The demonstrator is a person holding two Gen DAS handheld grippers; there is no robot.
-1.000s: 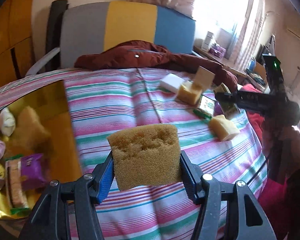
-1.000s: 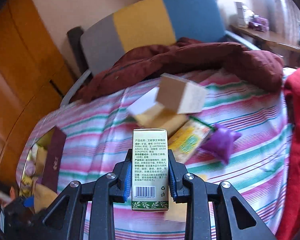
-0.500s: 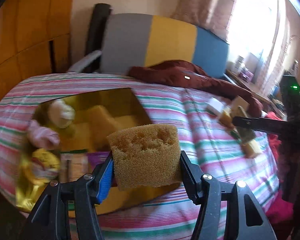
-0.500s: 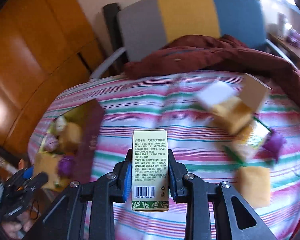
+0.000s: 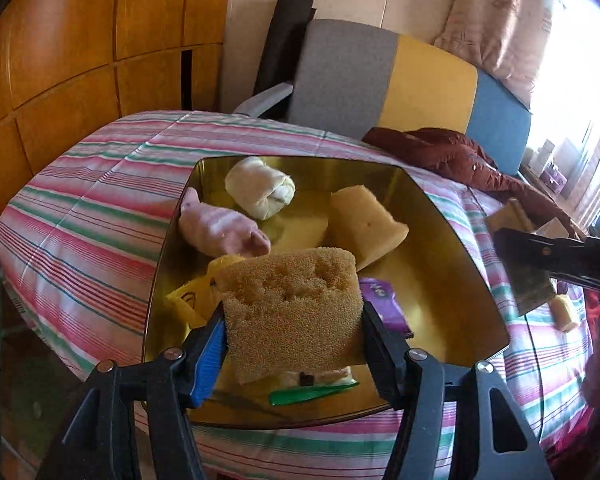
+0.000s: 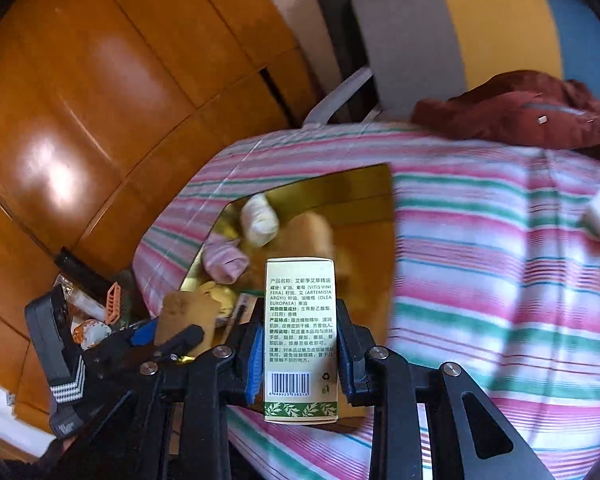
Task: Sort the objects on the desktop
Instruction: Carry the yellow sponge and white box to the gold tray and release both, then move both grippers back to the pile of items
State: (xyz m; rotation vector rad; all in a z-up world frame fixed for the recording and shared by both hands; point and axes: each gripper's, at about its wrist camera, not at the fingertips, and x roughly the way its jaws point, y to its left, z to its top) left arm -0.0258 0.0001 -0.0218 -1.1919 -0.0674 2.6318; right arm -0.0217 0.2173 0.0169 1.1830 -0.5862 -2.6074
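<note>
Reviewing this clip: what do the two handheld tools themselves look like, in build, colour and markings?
Both match. The left tool and right tool have black angular plastic fingers with triangular cut-outs, silver screw heads at the joints, and blue ribbed pads inside the fingertips. In the right wrist view, the left tool's black body carries a white chevron marking. No sleeves or cables are clearly visible.

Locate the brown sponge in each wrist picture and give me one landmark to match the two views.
Left wrist view: the brown sponge fills the lower centre, between the fingers of the left hand-held gripper, whose jaws are opening, over the gold tray.
Right wrist view: the same sponge shows lower left, small and dim, ahead of that gripper.
Shared landmark: the white rolled cloth at the tray's far end.
</note>
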